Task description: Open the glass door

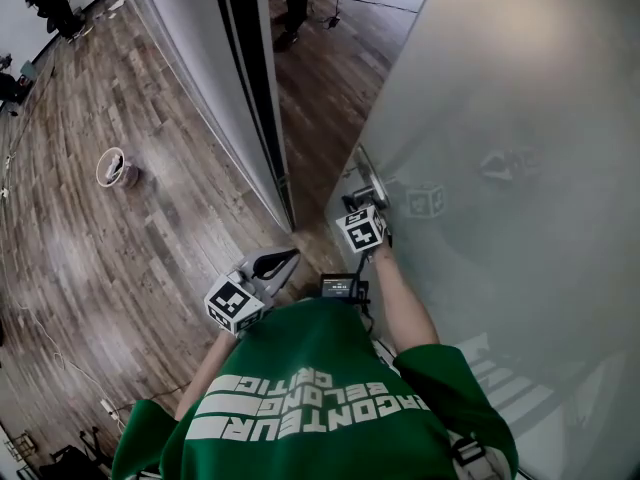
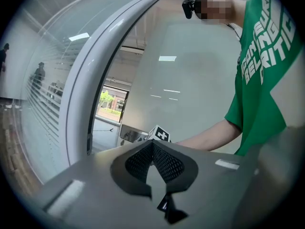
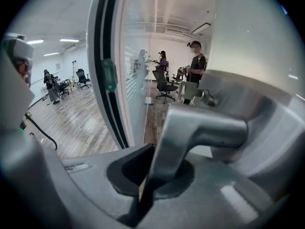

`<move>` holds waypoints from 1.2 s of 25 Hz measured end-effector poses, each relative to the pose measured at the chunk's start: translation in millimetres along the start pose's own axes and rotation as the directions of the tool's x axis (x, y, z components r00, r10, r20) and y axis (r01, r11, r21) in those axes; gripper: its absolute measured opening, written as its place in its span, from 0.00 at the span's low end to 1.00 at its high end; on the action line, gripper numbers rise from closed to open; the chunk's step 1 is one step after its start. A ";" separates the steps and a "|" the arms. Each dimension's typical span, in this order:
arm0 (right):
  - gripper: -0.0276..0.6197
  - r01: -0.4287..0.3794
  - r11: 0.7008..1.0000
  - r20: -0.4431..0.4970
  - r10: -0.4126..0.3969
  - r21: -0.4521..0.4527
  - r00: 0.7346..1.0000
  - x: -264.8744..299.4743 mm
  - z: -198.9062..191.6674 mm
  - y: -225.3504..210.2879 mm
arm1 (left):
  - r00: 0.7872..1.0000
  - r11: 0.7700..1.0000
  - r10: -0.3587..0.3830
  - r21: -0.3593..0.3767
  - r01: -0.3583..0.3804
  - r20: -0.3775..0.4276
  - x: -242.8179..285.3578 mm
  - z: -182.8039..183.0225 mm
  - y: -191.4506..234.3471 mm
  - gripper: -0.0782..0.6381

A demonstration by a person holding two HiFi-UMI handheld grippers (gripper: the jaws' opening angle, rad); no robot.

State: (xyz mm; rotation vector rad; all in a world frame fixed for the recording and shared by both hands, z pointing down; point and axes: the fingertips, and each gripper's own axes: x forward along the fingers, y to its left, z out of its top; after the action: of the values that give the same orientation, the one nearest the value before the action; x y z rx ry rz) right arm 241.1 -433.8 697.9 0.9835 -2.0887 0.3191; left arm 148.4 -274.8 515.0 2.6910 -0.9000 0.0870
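The frosted glass door point(image 1: 500, 118) stands ajar on my right, with a gap of wooden floor between it and the dark frame post point(image 1: 252, 78). On its edge sits a metal lever handle point(image 1: 370, 182) point(image 3: 200, 128). My right gripper point(image 1: 374, 202) point(image 3: 151, 174) is shut on that handle, and the lever runs down between its dark pads. My left gripper point(image 1: 290, 256) point(image 2: 153, 145) hangs free to the left of the door, near my waist. Its mesh pads meet with nothing between them. The left gripper view also shows the right gripper's marker cube point(image 2: 160, 134) at the handle.
A glass partition wall point(image 1: 190, 58) runs back on the left of the frame post. A small round object point(image 1: 117, 168) lies on the wooden floor to the left. People stand far off point(image 1: 50, 3) and beyond the doorway point(image 3: 195, 66), by office chairs point(image 3: 164, 82).
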 end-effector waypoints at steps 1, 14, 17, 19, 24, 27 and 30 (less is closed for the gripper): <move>0.03 0.006 1.000 -0.001 -0.006 0.007 1.000 -1.1 -0.2 -6.7 | 1.000 1.000 -0.004 0.003 0.004 -0.002 1.4 0.8 -3.6 0.13; 0.03 0.115 0.991 -0.142 -0.104 0.073 0.984 -10.5 -30.8 -112.4 | 0.998 0.998 -0.057 -0.007 0.057 -0.015 37.3 2.9 -37.3 0.13; 0.03 0.061 0.989 -0.223 -0.030 0.134 0.974 -13.5 -42.2 -122.5 | 0.994 0.994 -0.107 -0.023 0.107 -0.020 49.3 6.7 -48.7 0.13; 0.03 0.069 0.983 -0.317 -0.012 0.168 0.948 -20.1 -54.6 -135.7 | 0.992 0.992 -0.125 -0.002 0.125 -0.012 57.9 6.0 -50.2 0.13; 0.03 0.148 0.968 -0.415 -0.052 0.203 0.909 -23.4 -81.5 -174.7 | 0.982 0.982 -0.189 0.000 0.189 -0.004 78.7 -8.6 -47.2 0.13; 0.03 0.171 0.957 -0.417 -0.059 0.235 0.907 -21.6 -93.9 -198.7 | 0.973 0.973 -0.229 0.008 0.229 0.014 102.5 -10.8 -36.5 0.13; 0.03 0.179 0.946 -0.429 -0.047 0.272 0.902 -33.1 -97.2 -224.3 | 0.960 0.960 -0.280 -0.027 0.280 -0.008 133.9 3.9 -35.2 0.13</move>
State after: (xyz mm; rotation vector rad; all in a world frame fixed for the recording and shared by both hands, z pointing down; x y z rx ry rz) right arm 473.1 -515.8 714.8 1.1006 -1.6103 0.7431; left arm 276.6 -326.7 522.3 2.7598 -0.5040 0.0285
